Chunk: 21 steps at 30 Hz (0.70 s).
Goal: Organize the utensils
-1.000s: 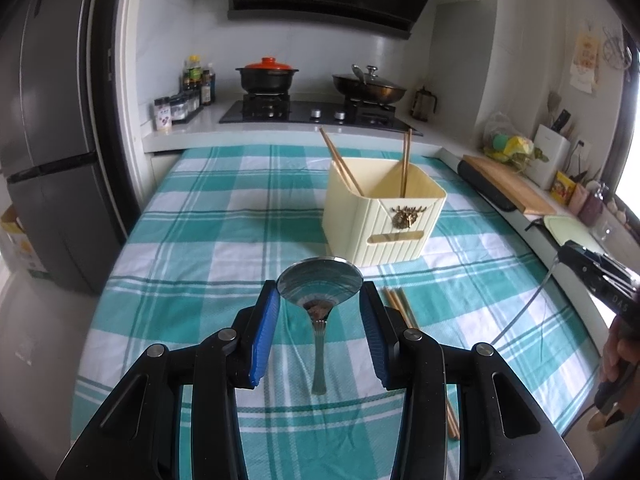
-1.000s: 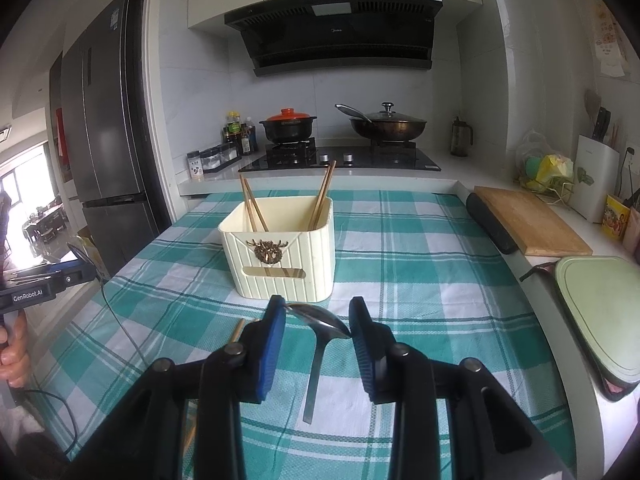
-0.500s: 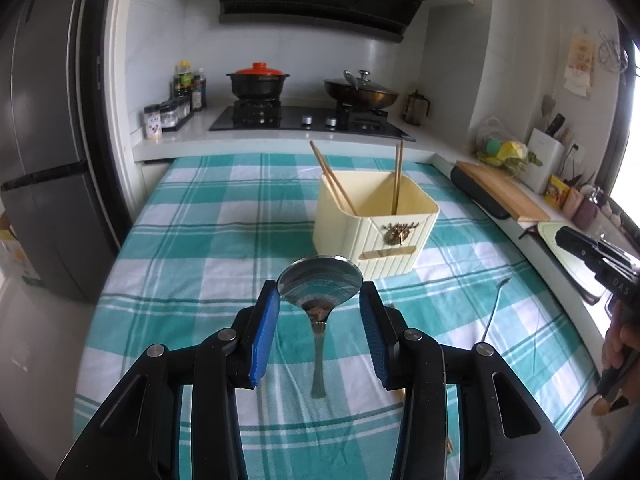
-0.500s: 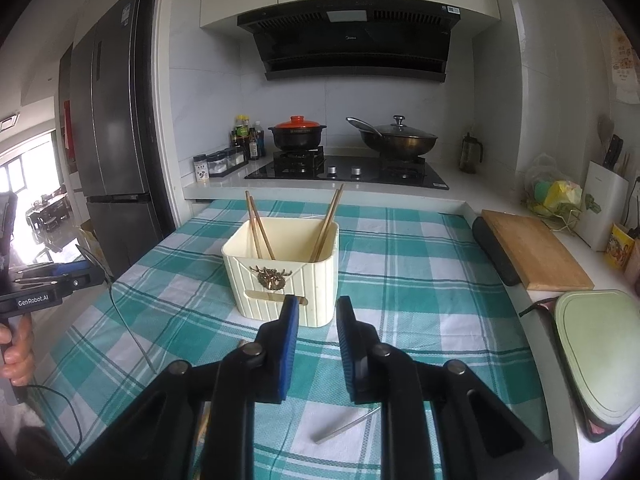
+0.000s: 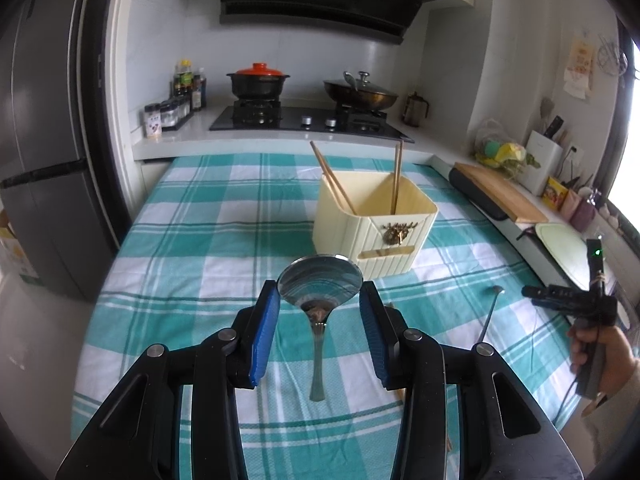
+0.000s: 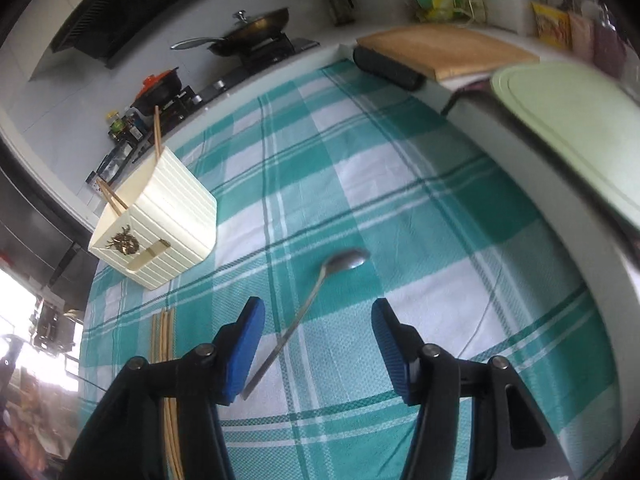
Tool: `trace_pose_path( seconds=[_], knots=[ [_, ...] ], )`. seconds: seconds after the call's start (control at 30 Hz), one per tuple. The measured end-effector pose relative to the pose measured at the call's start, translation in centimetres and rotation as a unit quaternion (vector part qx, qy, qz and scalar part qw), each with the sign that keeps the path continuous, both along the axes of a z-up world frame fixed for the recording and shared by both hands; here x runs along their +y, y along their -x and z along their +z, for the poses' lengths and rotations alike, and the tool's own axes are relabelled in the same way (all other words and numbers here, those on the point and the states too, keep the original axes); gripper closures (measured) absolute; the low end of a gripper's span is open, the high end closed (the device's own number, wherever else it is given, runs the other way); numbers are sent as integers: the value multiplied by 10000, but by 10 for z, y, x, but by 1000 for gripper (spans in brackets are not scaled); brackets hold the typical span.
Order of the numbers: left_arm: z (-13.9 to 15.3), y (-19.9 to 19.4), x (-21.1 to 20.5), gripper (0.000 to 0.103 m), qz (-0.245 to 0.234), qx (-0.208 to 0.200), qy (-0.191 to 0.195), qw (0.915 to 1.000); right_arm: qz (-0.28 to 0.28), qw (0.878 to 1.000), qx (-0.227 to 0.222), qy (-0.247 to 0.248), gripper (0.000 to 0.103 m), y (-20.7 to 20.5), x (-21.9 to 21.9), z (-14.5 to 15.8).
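My left gripper point(image 5: 320, 308) is shut on a large steel spoon point(image 5: 320, 284), bowl up between the blue pads, handle hanging down above the checked tablecloth. A cream utensil holder point(image 5: 372, 220) with chopsticks point(image 5: 396, 178) in it stands just beyond. My right gripper point(image 6: 318, 340) is open and tilted, low over a second steel spoon point(image 6: 320, 280) that lies flat on the cloth; the handle runs toward the left finger. In the left wrist view this spoon point(image 5: 490, 312) lies at the right, with the right gripper point(image 5: 560, 300) near it. The holder also shows in the right wrist view point(image 6: 160, 216).
Several loose chopsticks point(image 6: 164, 360) lie on the cloth left of my right gripper. A wooden board point(image 6: 444, 50) and a green board point(image 6: 568, 120) sit on the counter along the right edge. The stove with pots point(image 5: 304, 100) is behind the table; a fridge point(image 5: 40, 140) stands at left.
My right gripper let go of its spoon, which now lies on the cloth, then opened wide and tilted down over it. My left gripper keeps its spoon and has risen slightly.
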<state>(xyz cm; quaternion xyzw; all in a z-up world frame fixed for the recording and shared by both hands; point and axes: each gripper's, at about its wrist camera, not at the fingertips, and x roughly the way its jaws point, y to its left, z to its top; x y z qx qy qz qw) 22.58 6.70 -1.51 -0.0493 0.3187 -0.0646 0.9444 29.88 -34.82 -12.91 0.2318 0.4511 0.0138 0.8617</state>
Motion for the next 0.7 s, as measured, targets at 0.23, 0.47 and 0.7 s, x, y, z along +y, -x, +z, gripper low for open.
trace_pose_path(
  seconds=[0.23, 0.47, 0.7],
  knots=[
    [-1, 1, -1, 62, 3, 23, -55, 10000, -623, 9943, 173, -843, 45, -26, -9, -40],
    [-5, -3, 0, 62, 9, 92, -70, 9999, -994, 9831, 155, -1531, 61, -46, -31, -53],
    [-7, -4, -2, 62, -8, 121, -64, 9999, -395, 9907, -208, -1289, 102, -51, -12, -32]
  ],
)
